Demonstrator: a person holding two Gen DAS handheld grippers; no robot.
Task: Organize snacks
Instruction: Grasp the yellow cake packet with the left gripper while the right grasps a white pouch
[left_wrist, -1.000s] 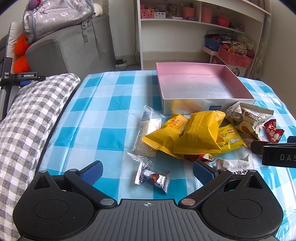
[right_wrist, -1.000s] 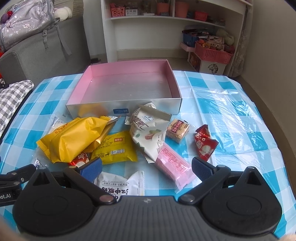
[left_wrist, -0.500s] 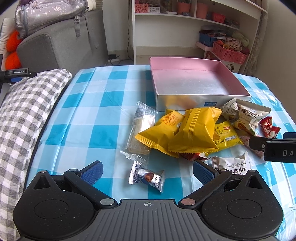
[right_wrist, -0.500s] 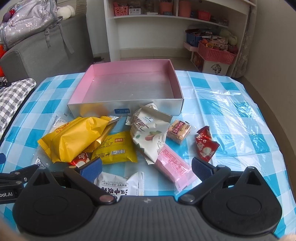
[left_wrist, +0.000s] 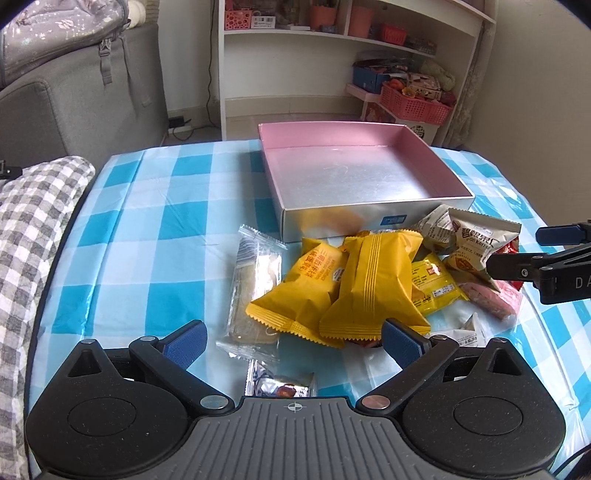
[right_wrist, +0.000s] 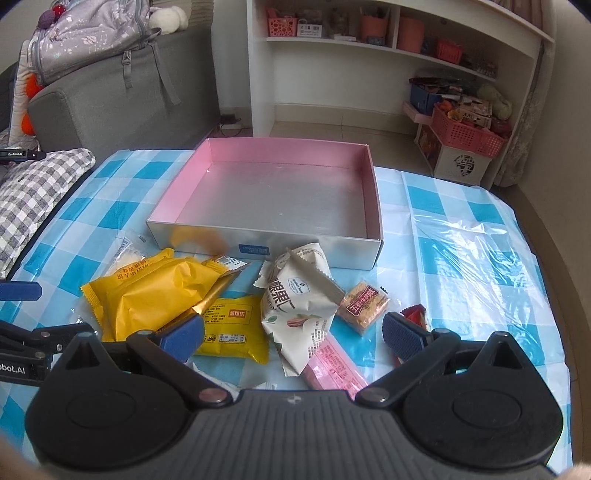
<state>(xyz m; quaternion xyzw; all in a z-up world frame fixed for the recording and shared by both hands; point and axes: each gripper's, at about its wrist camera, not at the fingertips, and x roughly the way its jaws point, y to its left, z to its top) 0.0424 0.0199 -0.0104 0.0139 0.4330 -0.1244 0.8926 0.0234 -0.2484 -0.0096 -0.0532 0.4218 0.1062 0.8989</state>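
Pink box (right_wrist: 284, 192), blue-checked tablecloth (left_wrist: 155, 229), yellow packets (left_wrist: 373, 284)

The left tool (right_wrist: 22, 363) (seen from the right wrist) reads "obot.AI"; the right tool (left_wrist: 561, 280) shows "DA"

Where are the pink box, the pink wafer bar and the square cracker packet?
pink box (right_wrist: 280, 201), right wrist view, bare silver floor.
pink wafer bar (right_wrist: 334, 365), right wrist view, wrapper middle.
square cracker packet (right_wrist: 364, 304), right wrist view, printed top face.

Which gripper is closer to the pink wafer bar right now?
Right. The right gripper hangs open just above the pink wafer bar, which lies between its fingers. The left gripper is off to the bar's left, over the yellow packets.
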